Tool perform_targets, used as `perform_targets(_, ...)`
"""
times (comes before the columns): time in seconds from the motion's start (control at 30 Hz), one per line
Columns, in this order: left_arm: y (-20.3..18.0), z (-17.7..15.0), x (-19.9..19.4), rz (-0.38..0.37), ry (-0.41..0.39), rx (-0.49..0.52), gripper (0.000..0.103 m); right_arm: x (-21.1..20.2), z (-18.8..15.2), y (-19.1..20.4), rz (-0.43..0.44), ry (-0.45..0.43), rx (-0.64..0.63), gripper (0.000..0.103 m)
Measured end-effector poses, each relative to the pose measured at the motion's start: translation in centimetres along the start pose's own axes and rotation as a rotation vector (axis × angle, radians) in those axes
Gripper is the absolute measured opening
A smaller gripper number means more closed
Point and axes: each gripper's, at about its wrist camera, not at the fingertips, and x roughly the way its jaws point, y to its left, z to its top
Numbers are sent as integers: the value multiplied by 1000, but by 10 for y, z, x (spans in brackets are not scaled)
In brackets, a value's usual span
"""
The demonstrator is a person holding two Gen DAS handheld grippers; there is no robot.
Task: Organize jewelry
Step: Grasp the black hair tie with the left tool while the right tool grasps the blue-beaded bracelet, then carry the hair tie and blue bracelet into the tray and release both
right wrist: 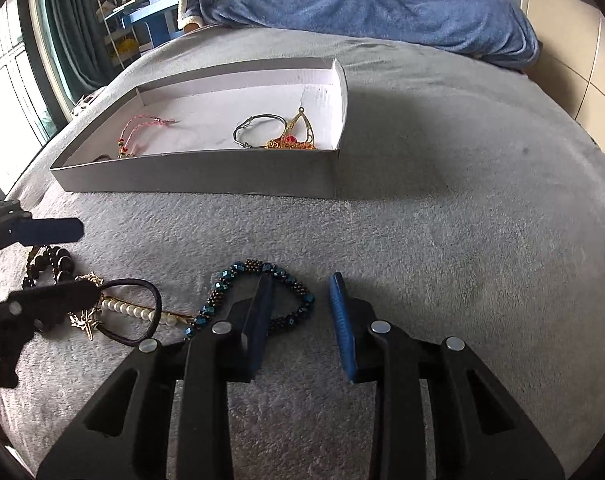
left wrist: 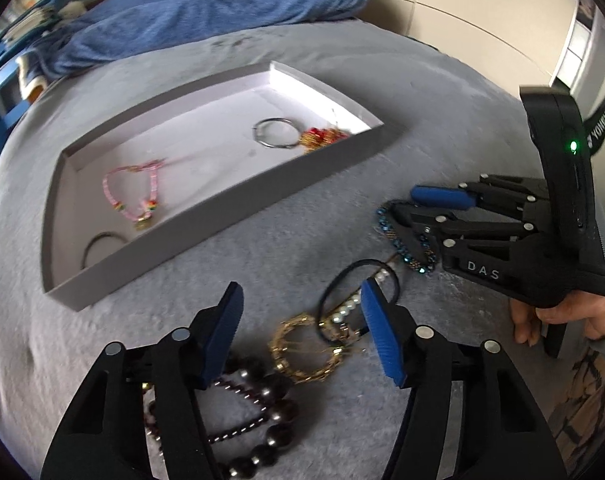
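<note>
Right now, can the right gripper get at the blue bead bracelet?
Probably yes. The right gripper is already down at the blue bracelet, one finger inside its loop, jaws parted around the strand. Nothing blocks it; the pearl strand and hair tie lie off to one side.

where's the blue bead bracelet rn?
On the grey blanket, outside the box, right under the right gripper; the pearl strand lies just left of the bracelet in the right wrist view.

In the right wrist view, the tray (right wrist: pixel 206 176) lies at twelve o'clock on the bed (right wrist: pixel 442 220); loose bracelets (right wrist: pixel 258 296) lie at seven o'clock, before it.
</note>
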Motion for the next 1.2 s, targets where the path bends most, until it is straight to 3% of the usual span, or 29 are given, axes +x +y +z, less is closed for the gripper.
perform_targets(0.3, -3, -2, 14, -5, 27, 1, 52, 1, 0, 0, 1, -1, 0, 30)
perform_targets(0.53, -1, 0, 10, -64, 13, -36, 44, 0, -1, 1, -1, -1, 2, 30)
perform_targets(0.73, -2, -1, 15, -43, 35, -28, 39, 0, -1, 4, -12, -5, -5, 31)
perform_targets(0.97, -17, -4, 17, -59, 57, 43, 5, 0, -1, 5, -16, -4, -9, 31)
perform_targets(1.13, -19, -3, 12, -66, 46, 57, 4, 0, 0, 2, -5, -3, -1, 29)
perform_targets(1.2, -17, -1, 7, -81, 32, 44, 4, -1, 1, 0, 8, -4, 6, 21)
